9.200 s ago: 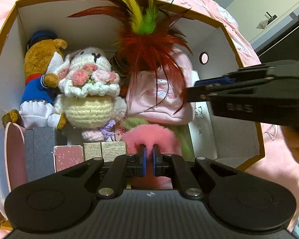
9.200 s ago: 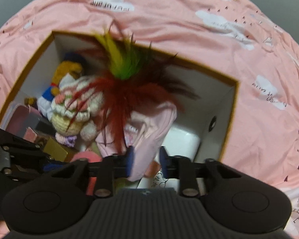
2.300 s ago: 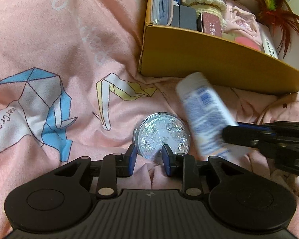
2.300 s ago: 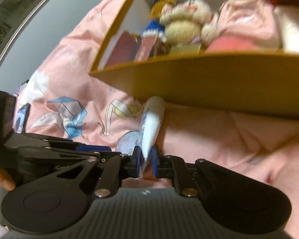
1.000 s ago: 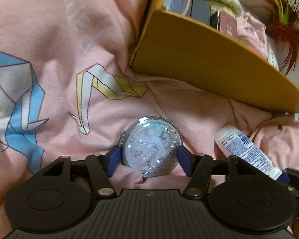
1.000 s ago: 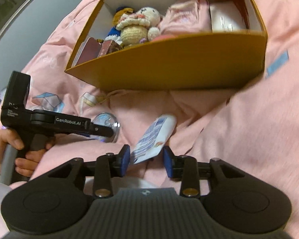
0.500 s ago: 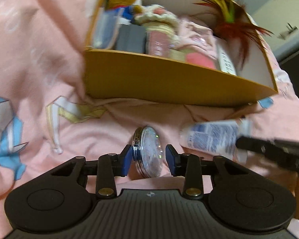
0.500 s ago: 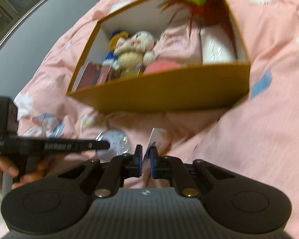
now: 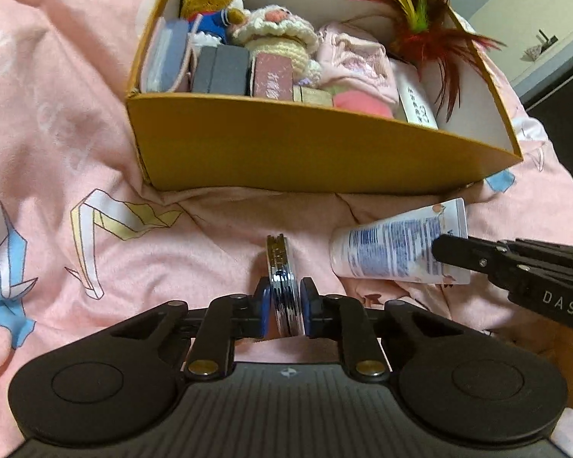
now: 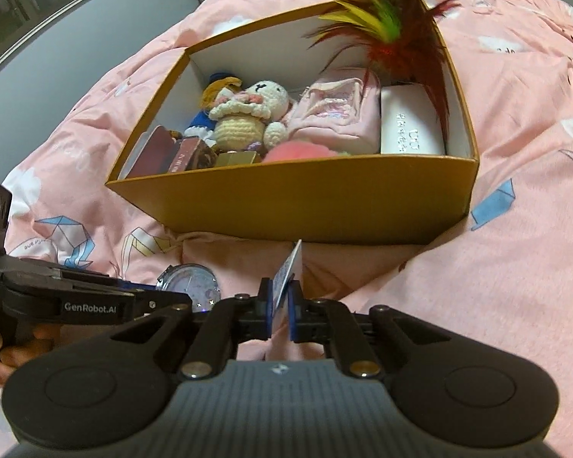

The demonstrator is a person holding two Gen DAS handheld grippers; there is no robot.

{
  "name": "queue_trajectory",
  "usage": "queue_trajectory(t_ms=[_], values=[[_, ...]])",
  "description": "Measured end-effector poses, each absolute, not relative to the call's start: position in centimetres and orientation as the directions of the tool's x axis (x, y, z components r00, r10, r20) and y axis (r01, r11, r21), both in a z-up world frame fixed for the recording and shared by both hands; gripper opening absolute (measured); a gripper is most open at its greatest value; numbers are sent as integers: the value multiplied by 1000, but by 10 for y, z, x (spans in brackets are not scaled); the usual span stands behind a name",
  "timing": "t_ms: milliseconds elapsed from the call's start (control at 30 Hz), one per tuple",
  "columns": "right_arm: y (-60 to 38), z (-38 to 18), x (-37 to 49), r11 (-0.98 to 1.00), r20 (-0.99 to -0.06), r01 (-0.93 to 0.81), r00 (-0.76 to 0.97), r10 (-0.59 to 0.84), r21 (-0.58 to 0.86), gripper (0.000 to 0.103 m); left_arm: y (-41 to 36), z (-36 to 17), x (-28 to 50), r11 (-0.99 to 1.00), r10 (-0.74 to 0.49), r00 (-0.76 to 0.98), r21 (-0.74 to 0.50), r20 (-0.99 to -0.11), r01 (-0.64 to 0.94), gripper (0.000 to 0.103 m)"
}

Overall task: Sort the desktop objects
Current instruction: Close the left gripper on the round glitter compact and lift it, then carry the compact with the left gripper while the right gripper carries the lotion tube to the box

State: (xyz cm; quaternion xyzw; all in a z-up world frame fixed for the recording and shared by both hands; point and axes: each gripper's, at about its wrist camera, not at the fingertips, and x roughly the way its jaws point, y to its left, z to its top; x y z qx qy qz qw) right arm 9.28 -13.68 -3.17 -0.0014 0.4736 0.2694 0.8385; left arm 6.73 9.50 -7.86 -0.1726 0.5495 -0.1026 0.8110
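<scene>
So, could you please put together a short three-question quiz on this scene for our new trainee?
1. True or false: the left gripper has the round compact mirror edge-on between its pads.
2. What does the right gripper pinch? A) the feather toy B) the flat end of the white tube C) the box wall
3. Fill in: the crocheted bunny sits inside the ____ box.

Key: 1 true, its jaws closing on it. 2 B. 3 yellow cardboard.
</scene>
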Motion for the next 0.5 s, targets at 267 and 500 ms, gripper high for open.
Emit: queue_trajectory(t_ms=[267, 500], values=[[-152, 5, 87, 826, -741, -485, 434, 512, 287, 1, 96, -49, 60, 916, -363, 441, -400, -821, 9, 15], [-169, 55, 84, 803, -667, -522, 494, 558, 286, 1, 99, -10, 57, 875, -427, 487, -483, -762, 11, 15]])
